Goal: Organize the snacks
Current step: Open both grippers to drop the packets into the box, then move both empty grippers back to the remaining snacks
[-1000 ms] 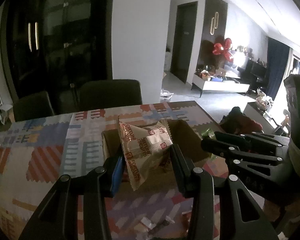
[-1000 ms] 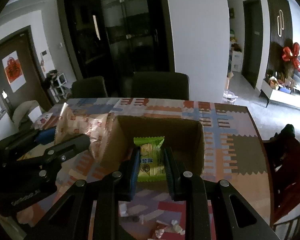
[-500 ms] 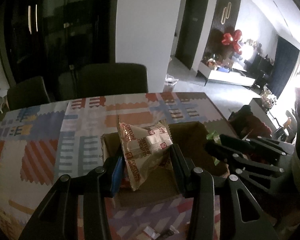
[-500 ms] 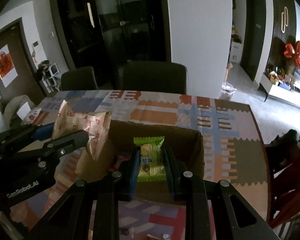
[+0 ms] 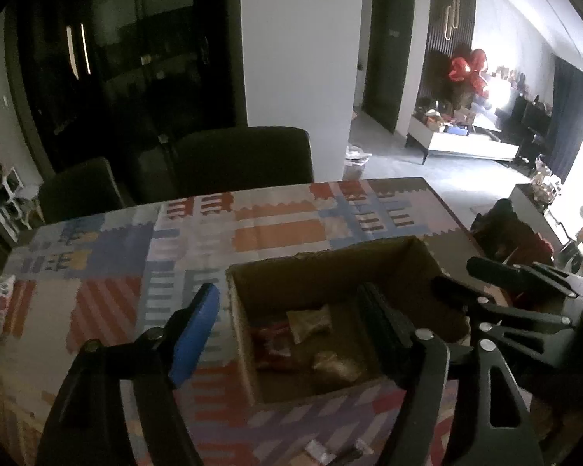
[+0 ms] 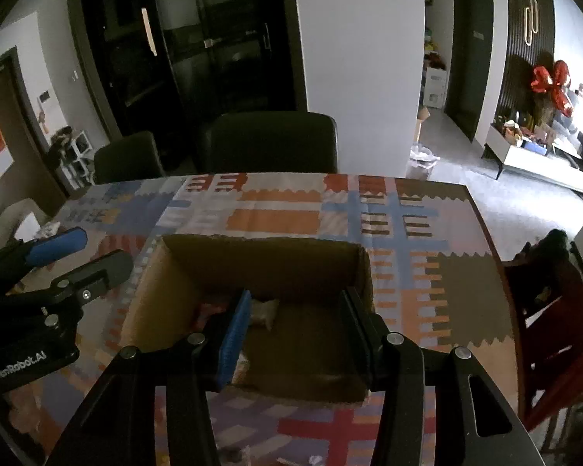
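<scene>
An open cardboard box (image 5: 322, 268) (image 6: 260, 256) stands on the patterned tablecloth. Several snack packets lie inside it: a pale one (image 5: 309, 320), a red one (image 5: 270, 343) and a brownish one (image 5: 336, 365); a pale packet (image 6: 264, 310) shows in the right wrist view. My left gripper (image 5: 287, 330) is open and empty above the box's near left corner. My right gripper (image 6: 295, 330) is open and empty over the box's near side. Each gripper shows in the other's view: the right one (image 5: 501, 295), the left one (image 6: 70, 256).
Small wrappers lie on the cloth by the near table edge (image 5: 322, 454) (image 6: 315, 458). Two dark chairs (image 6: 268, 143) stand at the far side. A red chair (image 6: 555, 310) stands at the right of the table.
Both grippers have opened. The tan biscuit packet has left the left gripper and the green packet has left the right gripper; both grippers have moved forward over the box.
</scene>
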`<action>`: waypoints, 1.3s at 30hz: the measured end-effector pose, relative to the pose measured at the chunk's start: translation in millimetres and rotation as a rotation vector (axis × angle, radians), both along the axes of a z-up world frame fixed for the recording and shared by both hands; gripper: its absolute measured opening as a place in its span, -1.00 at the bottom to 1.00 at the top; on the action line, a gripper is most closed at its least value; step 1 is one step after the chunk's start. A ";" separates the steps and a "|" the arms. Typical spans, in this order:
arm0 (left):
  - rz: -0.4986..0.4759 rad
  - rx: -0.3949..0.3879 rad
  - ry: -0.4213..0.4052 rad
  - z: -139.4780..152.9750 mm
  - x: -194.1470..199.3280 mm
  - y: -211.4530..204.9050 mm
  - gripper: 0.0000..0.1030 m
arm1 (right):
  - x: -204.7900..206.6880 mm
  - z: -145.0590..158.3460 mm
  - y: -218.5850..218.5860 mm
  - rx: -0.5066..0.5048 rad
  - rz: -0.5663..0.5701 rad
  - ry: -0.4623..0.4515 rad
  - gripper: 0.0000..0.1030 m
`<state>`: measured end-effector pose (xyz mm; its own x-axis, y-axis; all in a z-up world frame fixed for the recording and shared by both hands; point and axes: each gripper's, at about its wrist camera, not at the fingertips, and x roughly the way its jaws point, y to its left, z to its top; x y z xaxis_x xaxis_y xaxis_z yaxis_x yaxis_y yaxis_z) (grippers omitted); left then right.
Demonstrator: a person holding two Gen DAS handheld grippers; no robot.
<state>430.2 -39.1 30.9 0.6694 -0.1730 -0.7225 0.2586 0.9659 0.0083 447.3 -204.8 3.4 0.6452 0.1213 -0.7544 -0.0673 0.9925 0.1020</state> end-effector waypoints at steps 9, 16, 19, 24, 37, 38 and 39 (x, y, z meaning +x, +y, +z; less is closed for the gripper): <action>-0.037 0.010 -0.046 7.5 -35.6 6.7 0.46 | -30.0 8.0 5.4 0.027 0.007 -0.009 -0.06; -0.070 0.004 -0.077 9.4 -56.9 9.7 0.46 | -54.0 5.1 10.3 0.053 0.013 -0.003 -0.06; -0.077 0.001 -0.094 9.9 -68.5 10.7 0.46 | -63.7 1.4 11.7 0.051 0.015 -0.001 -0.06; -0.098 0.031 -0.117 3.3 -86.5 9.9 0.46 | -81.0 -6.0 10.8 0.036 0.003 -0.001 -0.06; -0.189 0.077 -0.083 -34.1 -119.6 6.5 0.45 | -109.1 -51.3 11.6 0.013 0.017 0.091 -0.06; -0.198 0.078 -0.080 -37.3 -121.8 5.8 0.45 | -111.3 -56.4 10.7 0.012 0.013 0.104 -0.06; -0.207 0.080 -0.075 -40.5 -123.9 4.6 0.45 | -113.6 -59.6 10.3 0.012 0.011 0.112 -0.06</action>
<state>306.3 -34.5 -9.6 0.6781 -0.2562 -0.6888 0.4466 0.8880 0.1094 333.7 -194.5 -56.2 0.5551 0.1377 -0.8203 -0.0658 0.9904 0.1217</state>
